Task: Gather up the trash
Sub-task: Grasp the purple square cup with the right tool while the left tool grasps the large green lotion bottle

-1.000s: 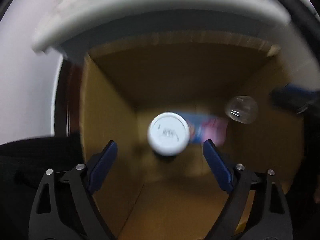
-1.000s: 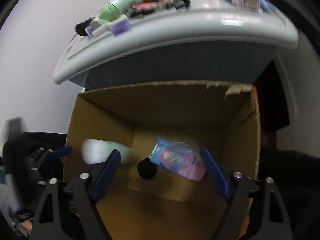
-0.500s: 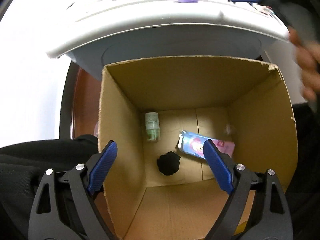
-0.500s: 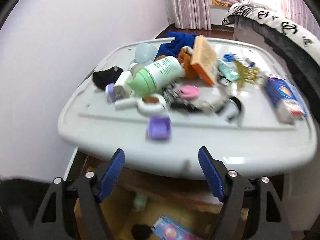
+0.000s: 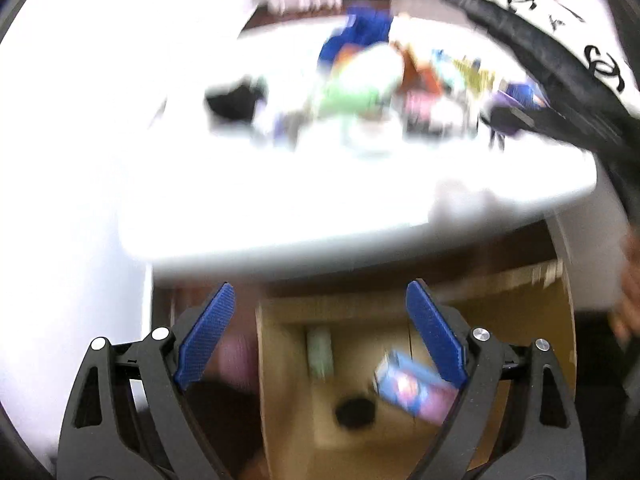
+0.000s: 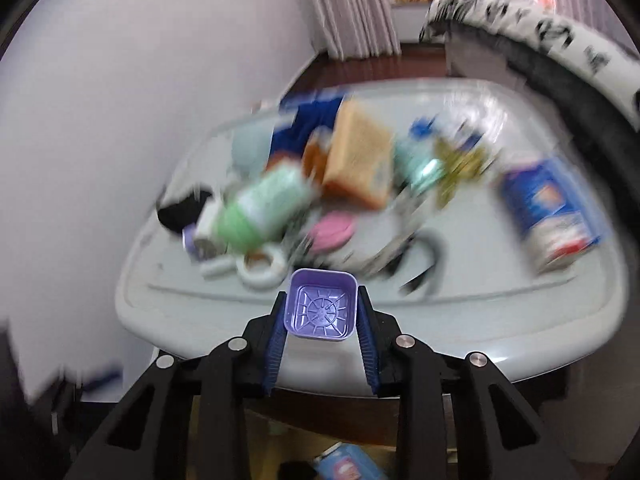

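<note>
My right gripper (image 6: 322, 312) is shut on a small purple square plastic cup (image 6: 320, 306) at the near edge of the grey table (image 6: 400, 320). Trash is piled on the table: a green bottle (image 6: 260, 208), an orange box (image 6: 360, 156), a blue carton (image 6: 548, 208), a pink disc (image 6: 332, 230), a tape roll (image 6: 262, 266). My left gripper (image 5: 320, 336) is open and empty above the cardboard box (image 5: 520, 344), which holds a small green bottle (image 5: 319, 350), a blue-pink packet (image 5: 412, 388) and a black lump (image 5: 354, 410).
The box stands on the floor under the table's near edge (image 5: 320, 224). A white wall (image 6: 120, 100) is on the left. A black-and-white patterned bed edge (image 6: 560, 48) lies behind the table on the right. Both views are motion-blurred.
My right gripper rose from the box to the table and shut on the purple cup. My left gripper let the white-capped bottle fall into the box and tilted up towards the table.
</note>
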### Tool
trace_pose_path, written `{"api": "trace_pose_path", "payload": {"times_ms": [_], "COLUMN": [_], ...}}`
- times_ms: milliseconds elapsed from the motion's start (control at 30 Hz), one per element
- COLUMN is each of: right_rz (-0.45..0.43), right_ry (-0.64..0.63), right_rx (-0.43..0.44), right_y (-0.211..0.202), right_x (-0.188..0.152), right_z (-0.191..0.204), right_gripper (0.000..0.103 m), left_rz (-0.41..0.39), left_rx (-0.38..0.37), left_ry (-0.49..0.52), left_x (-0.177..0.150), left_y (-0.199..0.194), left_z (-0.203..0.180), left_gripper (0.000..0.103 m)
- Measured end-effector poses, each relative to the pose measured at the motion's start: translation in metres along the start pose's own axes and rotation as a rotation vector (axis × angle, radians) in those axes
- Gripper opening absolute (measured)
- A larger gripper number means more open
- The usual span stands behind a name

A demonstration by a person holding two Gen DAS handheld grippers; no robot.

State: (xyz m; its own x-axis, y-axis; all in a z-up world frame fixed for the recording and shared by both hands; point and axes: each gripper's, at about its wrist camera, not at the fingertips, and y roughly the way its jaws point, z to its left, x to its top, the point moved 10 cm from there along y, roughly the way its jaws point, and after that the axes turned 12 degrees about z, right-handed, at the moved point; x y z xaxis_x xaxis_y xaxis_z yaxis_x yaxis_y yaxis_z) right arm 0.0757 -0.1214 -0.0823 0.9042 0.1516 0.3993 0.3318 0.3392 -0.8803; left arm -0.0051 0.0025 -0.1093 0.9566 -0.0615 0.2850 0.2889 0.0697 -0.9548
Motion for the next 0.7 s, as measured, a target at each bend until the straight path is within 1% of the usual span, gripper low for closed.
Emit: {"api": "trace_pose_path", "payload": {"times_ms": [33,133,167,233,267,367,433,467,533,567,600,633,667,700], "right_rz": [-0.019,-0.070,-0.077,-0.082,-0.071,-0.046,-0.053,-0.059,-0.065,-0.067,-0.070,-0.072,-0.071,-0.072], "right_ry": [-0.006,0.027,0.046,0.097,0.115,0.150,0.132,0.124,0.122,0.118,0.114,0.108,0.100,0.097], "right_rx": [-0.009,-0.034,-0.034,-0.019,-0.006,0.048,0.033,0.036,0.050,0.053,0.053,0.050,0.048,0.048], "right_y": [-0.014,-0.047,-0.051,-0.049,-0.043,-0.033,-0.033,-0.035,-0.036,-0.037,-0.038,-0.039,-0.039,-0.039], "right_x": [0.002,0.003,0.000,-0.004,-0.004,-0.005,0.000,0.002,0.005,0.005,0.006,0.006,0.005,0.005], "right_z": [-0.008,-0.045,-0.053,-0.073,-0.075,-0.080,-0.077,-0.074,-0.069,-0.067,-0.065,-0.063,-0.060,-0.059], "right_gripper": [0.033,0.033,0.033,0.033,0.033,0.033,0.033,0.033,0.033,0.033,0.033,0.033,0.033,0.033], "left_rz": [-0.034,-0.092,-0.097,-0.090,-0.083,-0.059,-0.029,-0.032,-0.091,-0.132,-0.130,-0.111,-0.107,-0.117], "left_rx": [-0.004,0.038,0.054,0.083,0.084,0.085,0.086,0.111,0.195,0.173,0.158,0.117,0.054,0.043], "left_ry": [0.054,0.156,0.197,0.232,0.246,0.268,0.281,0.286,0.307,0.290,0.272,0.248,0.202,0.178], "left_x": [0.027,0.077,0.096,0.118,0.129,0.149,0.156,0.159,0.162,0.161,0.159,0.157,0.156,0.156], "left_y": [-0.003,-0.001,0.005,0.018,0.029,0.056,0.076,0.088,0.096,0.095,0.094,0.095,0.091,0.086], "left_z": [-0.009,-0.026,-0.032,-0.036,-0.035,-0.040,-0.043,-0.041,-0.039,-0.038,-0.035,-0.033,-0.029,-0.025], "left_gripper": [0.090,0.090,0.090,0.090,0.090,0.090,0.090,0.091,0.089,0.084,0.057,0.048,0.048,0.048]}}
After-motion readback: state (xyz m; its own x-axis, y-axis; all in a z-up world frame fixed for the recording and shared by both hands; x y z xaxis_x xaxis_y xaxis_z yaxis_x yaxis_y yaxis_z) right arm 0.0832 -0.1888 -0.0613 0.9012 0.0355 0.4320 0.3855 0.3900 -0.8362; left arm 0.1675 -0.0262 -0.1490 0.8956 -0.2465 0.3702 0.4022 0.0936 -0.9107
